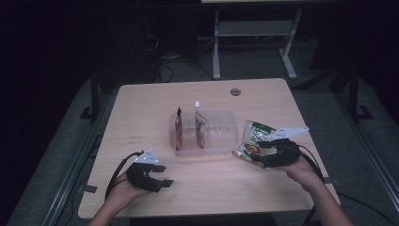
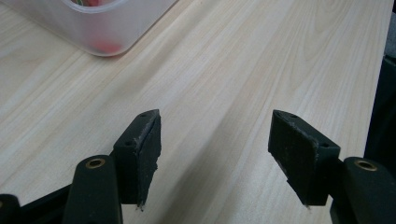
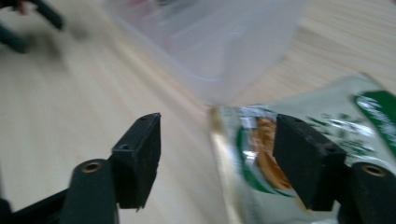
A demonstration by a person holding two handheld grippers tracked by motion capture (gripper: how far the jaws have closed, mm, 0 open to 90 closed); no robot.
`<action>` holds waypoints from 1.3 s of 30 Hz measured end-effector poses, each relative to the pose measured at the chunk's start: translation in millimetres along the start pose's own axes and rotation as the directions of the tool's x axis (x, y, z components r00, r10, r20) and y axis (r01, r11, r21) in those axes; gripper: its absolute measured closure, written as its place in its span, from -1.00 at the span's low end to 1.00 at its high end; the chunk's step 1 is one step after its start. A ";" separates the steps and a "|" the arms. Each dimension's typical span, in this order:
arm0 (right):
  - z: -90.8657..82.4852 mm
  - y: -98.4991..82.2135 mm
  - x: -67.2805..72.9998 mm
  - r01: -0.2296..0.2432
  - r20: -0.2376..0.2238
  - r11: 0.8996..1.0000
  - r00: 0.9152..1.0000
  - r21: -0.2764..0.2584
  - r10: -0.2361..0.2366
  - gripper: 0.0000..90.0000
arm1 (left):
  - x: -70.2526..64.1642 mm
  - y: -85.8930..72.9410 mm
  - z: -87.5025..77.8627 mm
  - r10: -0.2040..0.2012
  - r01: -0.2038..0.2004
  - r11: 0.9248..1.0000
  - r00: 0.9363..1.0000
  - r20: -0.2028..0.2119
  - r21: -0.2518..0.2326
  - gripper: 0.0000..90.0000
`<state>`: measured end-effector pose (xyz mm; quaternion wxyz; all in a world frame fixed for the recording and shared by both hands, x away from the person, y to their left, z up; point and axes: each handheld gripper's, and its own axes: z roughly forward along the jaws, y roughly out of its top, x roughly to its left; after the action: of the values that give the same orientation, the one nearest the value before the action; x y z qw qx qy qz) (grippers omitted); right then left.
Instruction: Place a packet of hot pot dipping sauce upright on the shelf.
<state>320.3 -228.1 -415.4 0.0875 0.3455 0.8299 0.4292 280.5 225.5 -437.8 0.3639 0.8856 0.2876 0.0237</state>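
On a pale wooden desk [image 1: 141, 113] in a dark room, the right tool [image 3: 217, 163] is released, its jaws straddling the edge of a green snack bag [image 1: 254, 139] just beside a clear plastic tub [image 1: 221, 136]. The left tool [image 2: 217, 158] rests released.

A tub [image 1: 221, 141] stands near the middle of the surface [image 1: 141, 108]. Two sachets [image 1: 178, 129] stand upright in its left half. A packet [image 1: 252, 140] lies just right of the tub. The right gripper [image 1: 263, 153] is at the packet's near edge; the left gripper [image 1: 162, 176] is near the front left.
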 end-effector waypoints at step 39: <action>63.7 2.2 -36.7 0.059 0.101 0.959 0.991 0.279 -0.091 1.00 | 0.8 0.8 6.6 0.007 -0.007 1.000 1.000 0.013 0.022 -0.24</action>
<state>376.9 -209.5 -458.4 0.1017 0.3464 0.8877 0.2858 283.2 221.3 -442.2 0.3559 0.8907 0.2825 0.0161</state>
